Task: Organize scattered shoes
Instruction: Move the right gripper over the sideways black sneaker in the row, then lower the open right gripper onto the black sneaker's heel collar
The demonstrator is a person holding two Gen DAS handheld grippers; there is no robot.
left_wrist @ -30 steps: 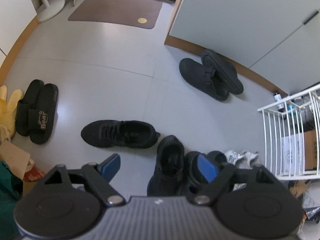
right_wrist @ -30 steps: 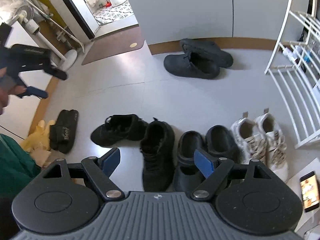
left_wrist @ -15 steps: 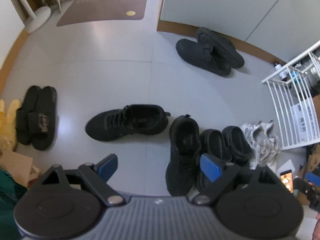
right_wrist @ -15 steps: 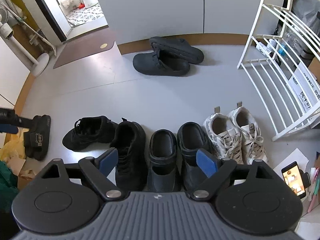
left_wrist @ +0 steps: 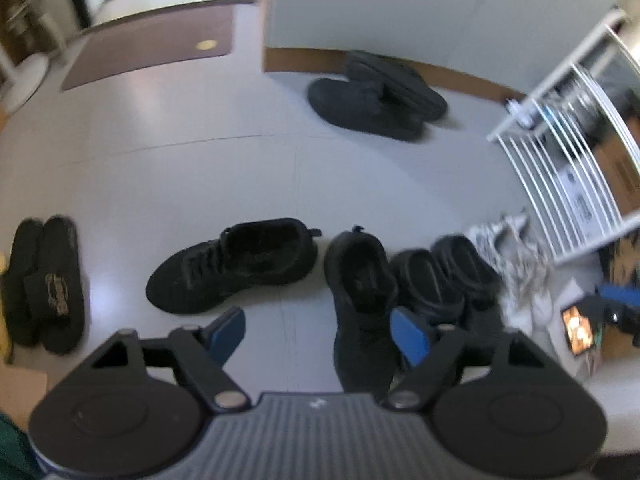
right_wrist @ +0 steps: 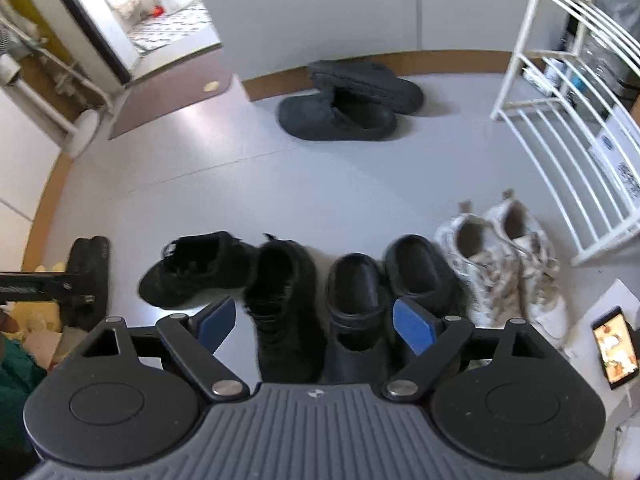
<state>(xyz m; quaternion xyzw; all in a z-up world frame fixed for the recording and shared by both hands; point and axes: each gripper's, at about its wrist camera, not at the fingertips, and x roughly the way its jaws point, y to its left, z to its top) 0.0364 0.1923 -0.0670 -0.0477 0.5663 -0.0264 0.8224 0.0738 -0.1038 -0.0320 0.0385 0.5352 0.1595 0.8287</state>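
Both grippers hang over a grey floor, pointing steeply down at a row of shoes. Left gripper (left_wrist: 318, 334): jaws apart, just been closing a little, nothing between the pads, only bare floor and the heel end of the straight black sneaker (left_wrist: 358, 300) under them. Right gripper (right_wrist: 316, 324): jaws wide apart, just been opening slightly, nothing gripped, hovering above that sneaker and the black clogs (right_wrist: 384, 292). Row along the near edge, left to right in the right wrist view: straight sneaker, two clogs side by side, pair of white sneakers (right_wrist: 508, 264) next to the white wire rack (right_wrist: 560, 120). The second black sneaker (left_wrist: 236, 264) lies crosswise, out of line, its heel just beside the straight one's collar, toe pointing left. Pair of black slides (left_wrist: 44, 284) sits well apart at far left. Another dark pair (right_wrist: 352, 100) by the far wall, one shoe leaning on the other. Phone (right_wrist: 614, 346) with lit screen on the floor at right. Brown mat (left_wrist: 148, 52) at the doorway. Left wrist view is motion-blurred.
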